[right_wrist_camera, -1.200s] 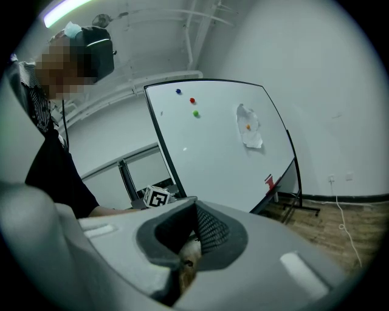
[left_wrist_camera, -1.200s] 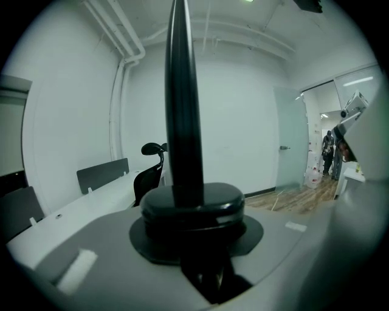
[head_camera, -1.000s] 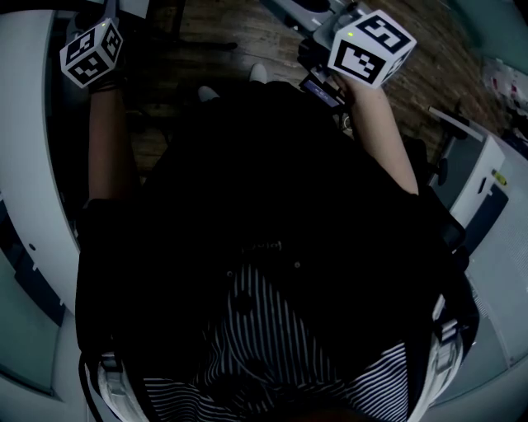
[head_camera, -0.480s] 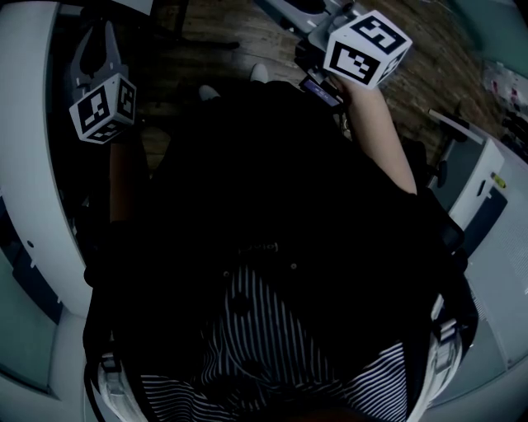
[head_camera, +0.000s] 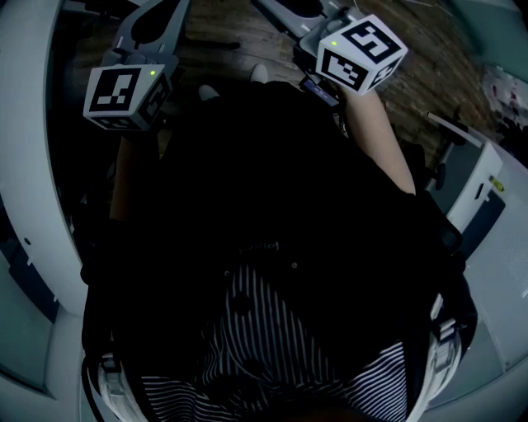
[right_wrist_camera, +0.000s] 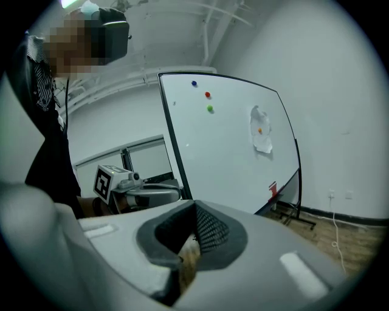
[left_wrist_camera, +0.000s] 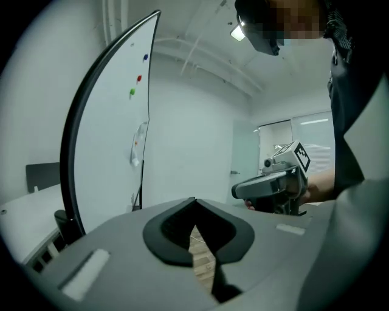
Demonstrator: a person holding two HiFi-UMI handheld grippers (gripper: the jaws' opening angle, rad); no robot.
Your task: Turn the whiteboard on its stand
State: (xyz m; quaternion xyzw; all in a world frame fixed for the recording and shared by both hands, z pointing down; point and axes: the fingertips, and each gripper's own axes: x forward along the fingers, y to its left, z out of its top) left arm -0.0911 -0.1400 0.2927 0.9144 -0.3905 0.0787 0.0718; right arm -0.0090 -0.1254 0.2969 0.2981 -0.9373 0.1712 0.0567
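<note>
The whiteboard stands on its black-framed stand and carries three small magnets and a scrap of paper. In the left gripper view I see the whiteboard almost edge-on, close on the left. In the head view the whiteboard runs down the left side. My left gripper hangs free to the right of its edge. The left gripper has just been closing and is shut, with nothing between its jaws. My right gripper is held up further right. The right gripper is shut and empty, away from the board.
The person's dark-clothed body fills the middle of the head view. A white cabinet stands at the right. Wooden floor lies ahead. The stand's black foot and a white cable are on the floor by the wall.
The left gripper has come away from the whiteboard's edge, moving right and rising toward the head camera. Its jaws, spread half a second ago, are now shut. The right gripper has stayed put.
</note>
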